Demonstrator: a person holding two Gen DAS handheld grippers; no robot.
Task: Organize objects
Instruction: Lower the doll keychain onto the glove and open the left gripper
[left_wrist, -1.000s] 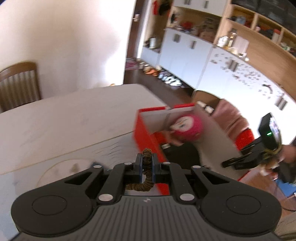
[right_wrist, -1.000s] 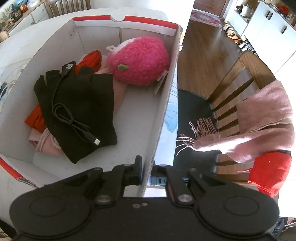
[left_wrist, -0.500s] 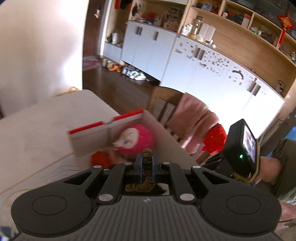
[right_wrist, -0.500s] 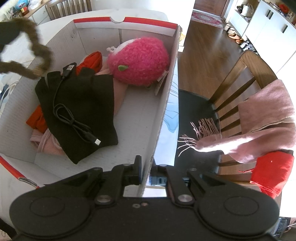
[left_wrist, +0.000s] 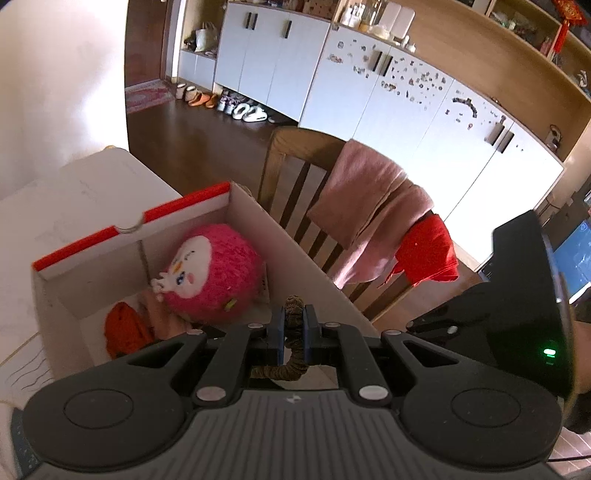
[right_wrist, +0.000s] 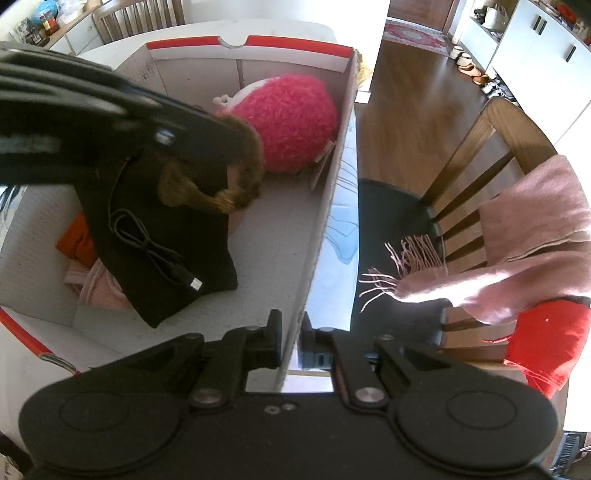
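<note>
Left tool (left_wrist: 293, 325): clamped on brown scrunchie (right_wrist: 221, 173), hanging over open box (right_wrist: 332, 206) near pink plush (right_wrist: 291, 122). Right tool (right_wrist: 290, 332): pinching box's right wall. Advice: lower over bare floor, release clear of cable (right_wrist: 147, 236).

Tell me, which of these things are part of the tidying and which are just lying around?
Part of the job:
brown hair tie, pinched in the left gripper
cardboard box, its wall clamped by the right gripper
pink plush toy, black cloth, cable inside

Lying about:
chair
pink scarf
red cloth
shoes
</note>
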